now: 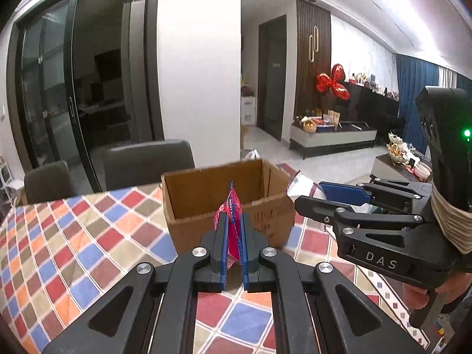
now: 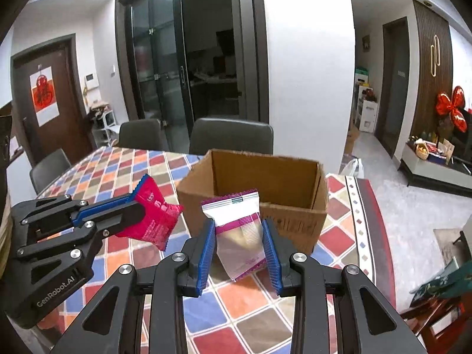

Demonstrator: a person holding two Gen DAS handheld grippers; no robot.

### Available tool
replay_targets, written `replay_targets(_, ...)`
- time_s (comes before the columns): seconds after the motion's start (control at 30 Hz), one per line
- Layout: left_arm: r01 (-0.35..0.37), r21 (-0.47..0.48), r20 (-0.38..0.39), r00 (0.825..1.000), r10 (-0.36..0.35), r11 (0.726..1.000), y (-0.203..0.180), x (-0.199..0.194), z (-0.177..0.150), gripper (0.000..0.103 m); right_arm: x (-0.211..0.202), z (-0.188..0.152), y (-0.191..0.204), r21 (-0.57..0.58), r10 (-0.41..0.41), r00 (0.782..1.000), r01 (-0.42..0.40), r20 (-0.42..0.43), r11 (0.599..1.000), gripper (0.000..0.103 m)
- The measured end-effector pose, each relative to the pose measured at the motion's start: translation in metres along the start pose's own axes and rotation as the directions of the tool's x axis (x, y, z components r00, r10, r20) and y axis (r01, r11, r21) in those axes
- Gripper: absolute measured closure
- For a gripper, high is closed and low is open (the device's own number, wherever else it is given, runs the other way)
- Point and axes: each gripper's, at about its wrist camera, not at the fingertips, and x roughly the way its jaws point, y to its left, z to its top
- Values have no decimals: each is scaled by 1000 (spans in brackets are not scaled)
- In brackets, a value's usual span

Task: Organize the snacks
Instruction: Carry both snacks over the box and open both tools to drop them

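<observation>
We hold light, crinkly packets by their flat sides: left gripper [image 1: 233, 236] pinches the red packet [image 1: 230, 210], right gripper [image 2: 239, 246] the white packet [image 2: 239, 230], probably soft inside, near the box [image 2: 295, 218].

Left gripper [image 2: 141, 206]: matte black linkage arms, silver round pivot screws, blue ribbed pads [image 1: 224, 244] lining black fingers; white "GenRobot.AI" lettering on the body. Right gripper [image 2: 239, 244]: same black-and-blue build, "DAS" in pale letters, beige tape wrapped round the housing, green indicator light. Right hand [image 1: 424, 292]: bare skin, no sleeve visible.
</observation>
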Motion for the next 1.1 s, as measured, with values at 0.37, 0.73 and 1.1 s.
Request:
replay_targets(0.37, -56, 33, 39, 998, 55, 998, 14, 16, 41, 94, 12, 41, -8, -39, -41, 999, 42, 9, 998, 69)
replay_targets(0.73, -36, -5, -41, 999, 35, 999, 32, 70, 60, 94, 49, 59, -24, -39, -78, 996, 77, -41, 996, 69)
replay_targets(1.1, -76, -18, -173, 982, 72, 997, 34, 117, 68, 68, 84, 69, -36, -52, -129, 985, 124, -110, 991, 64)
